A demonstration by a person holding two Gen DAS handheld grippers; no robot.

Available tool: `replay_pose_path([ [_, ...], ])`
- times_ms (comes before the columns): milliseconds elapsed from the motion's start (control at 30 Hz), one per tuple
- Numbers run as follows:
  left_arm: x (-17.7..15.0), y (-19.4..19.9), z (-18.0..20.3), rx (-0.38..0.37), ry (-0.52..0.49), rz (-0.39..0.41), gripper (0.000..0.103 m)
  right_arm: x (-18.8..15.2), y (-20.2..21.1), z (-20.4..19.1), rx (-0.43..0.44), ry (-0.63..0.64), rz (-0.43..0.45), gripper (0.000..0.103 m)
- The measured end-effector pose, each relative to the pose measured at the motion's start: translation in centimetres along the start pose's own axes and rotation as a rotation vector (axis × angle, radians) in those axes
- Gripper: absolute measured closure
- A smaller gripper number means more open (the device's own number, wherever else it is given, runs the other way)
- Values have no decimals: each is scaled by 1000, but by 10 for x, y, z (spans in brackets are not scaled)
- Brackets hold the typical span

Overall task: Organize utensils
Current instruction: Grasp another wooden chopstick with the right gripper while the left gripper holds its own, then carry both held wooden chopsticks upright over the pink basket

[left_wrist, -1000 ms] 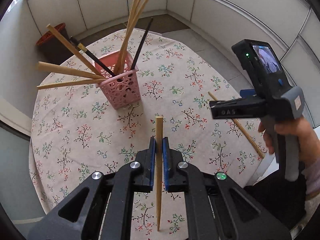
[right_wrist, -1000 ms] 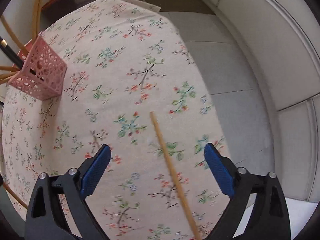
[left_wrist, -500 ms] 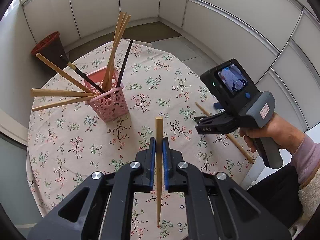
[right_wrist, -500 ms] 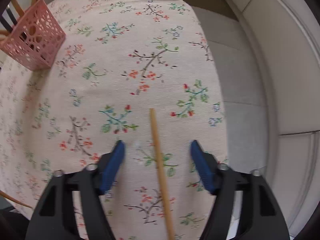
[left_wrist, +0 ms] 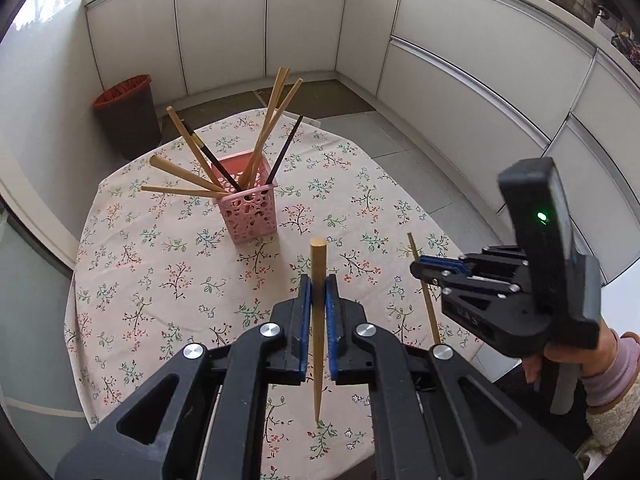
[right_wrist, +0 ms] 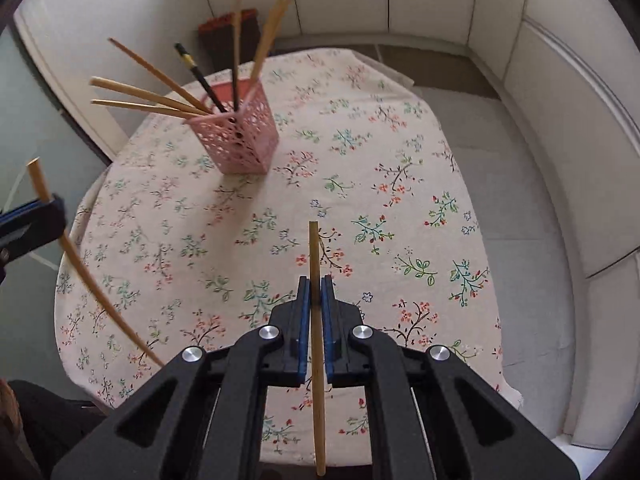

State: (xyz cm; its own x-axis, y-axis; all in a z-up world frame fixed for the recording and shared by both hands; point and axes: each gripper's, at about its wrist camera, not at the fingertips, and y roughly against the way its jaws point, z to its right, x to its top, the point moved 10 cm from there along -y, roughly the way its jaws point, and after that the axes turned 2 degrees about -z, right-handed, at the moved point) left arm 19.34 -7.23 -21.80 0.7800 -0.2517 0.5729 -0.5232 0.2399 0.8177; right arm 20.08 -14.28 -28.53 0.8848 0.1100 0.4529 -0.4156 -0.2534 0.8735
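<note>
Already most of the sorting looks done. In the left wrist view, the pink basket stands left of centre on the floral table, bristling with wooden chopsticks and a couple of black ones that lean out toward the upper left. At the middle bottom of the frame, the left hand-held gripper is clamped on a thick wooden chopstick, blunt end up and tip hanging above the cloth. Further right, the right hand-held gripper is pinched shut on a thinner chopstick, carried by a hand in a mauve sleeve at the lower right.

The right wrist view agrees: basket at upper left, the left-held stick slanting down the left edge, and the thin chopstick squeezed between the blue pads at centre bottom.

No loose utensil shows on the cloth (its near edge is hidden behind the tools), so what remains is likely dropping these two sticks into the basket.
</note>
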Motion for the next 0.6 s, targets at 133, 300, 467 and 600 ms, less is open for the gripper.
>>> replay_pose_path([
  [133, -4, 20, -1, 16, 33, 48, 97, -5, 30, -17, 23, 15, 87, 97],
  [300, -7, 41, -4, 5, 65, 87, 97, 4, 70, -29, 43, 28, 163, 97],
  [467, 0, 56, -14, -11, 111, 119, 97, 23, 101, -36, 62, 36, 224, 97],
  [600, 16, 71, -19, -11, 132, 158, 97, 45, 119, -44, 76, 39, 278, 97],
])
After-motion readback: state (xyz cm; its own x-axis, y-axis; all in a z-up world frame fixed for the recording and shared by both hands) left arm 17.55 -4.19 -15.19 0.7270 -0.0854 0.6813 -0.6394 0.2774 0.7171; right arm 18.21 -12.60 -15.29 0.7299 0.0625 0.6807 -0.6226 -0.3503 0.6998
